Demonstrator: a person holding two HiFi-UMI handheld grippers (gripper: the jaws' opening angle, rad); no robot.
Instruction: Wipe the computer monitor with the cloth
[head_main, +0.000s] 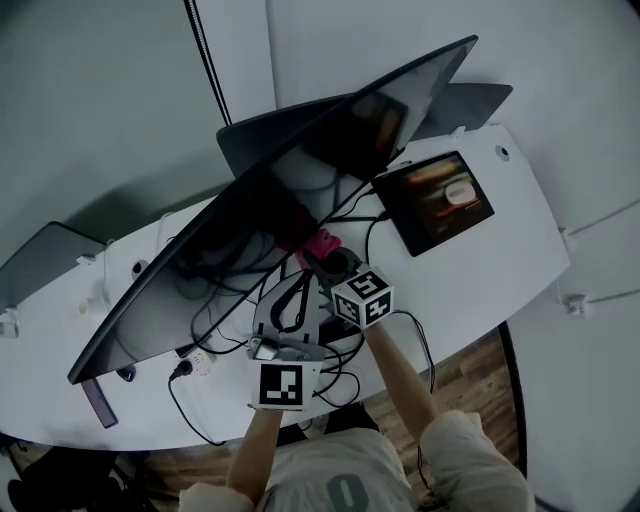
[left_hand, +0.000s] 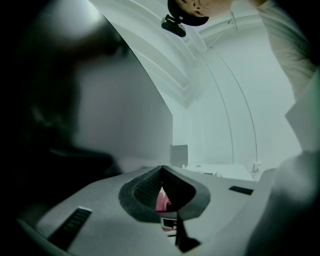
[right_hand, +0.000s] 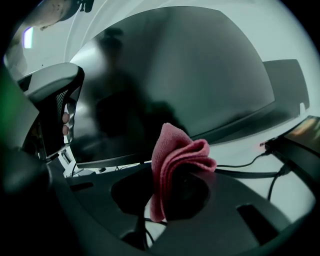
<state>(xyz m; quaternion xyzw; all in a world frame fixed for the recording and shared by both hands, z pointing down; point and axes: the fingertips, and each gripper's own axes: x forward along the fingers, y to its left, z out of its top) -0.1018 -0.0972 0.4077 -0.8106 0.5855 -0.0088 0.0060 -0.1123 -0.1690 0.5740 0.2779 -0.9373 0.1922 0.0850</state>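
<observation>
The dark monitor (head_main: 270, 215) slants across the white desk (head_main: 520, 235), and its screen fills the right gripper view (right_hand: 175, 75). My right gripper (head_main: 320, 258) is shut on a bunched pink cloth (head_main: 322, 243), which sticks up between the jaws (right_hand: 177, 150) just in front of the screen's lower edge. Beside it, slightly nearer me, my left gripper (head_main: 296, 284) is shut with nothing held. In the left gripper view its tips (left_hand: 161, 169) meet, and a bit of pink cloth (left_hand: 162, 201) shows behind them.
A lit tablet (head_main: 437, 200) lies on the desk to the right, with a second dark screen (head_main: 470, 100) behind the monitor. Tangled cables (head_main: 225, 325) and a power strip (head_main: 200, 360) lie under the monitor. A laptop-like panel (head_main: 40, 262) stands far left.
</observation>
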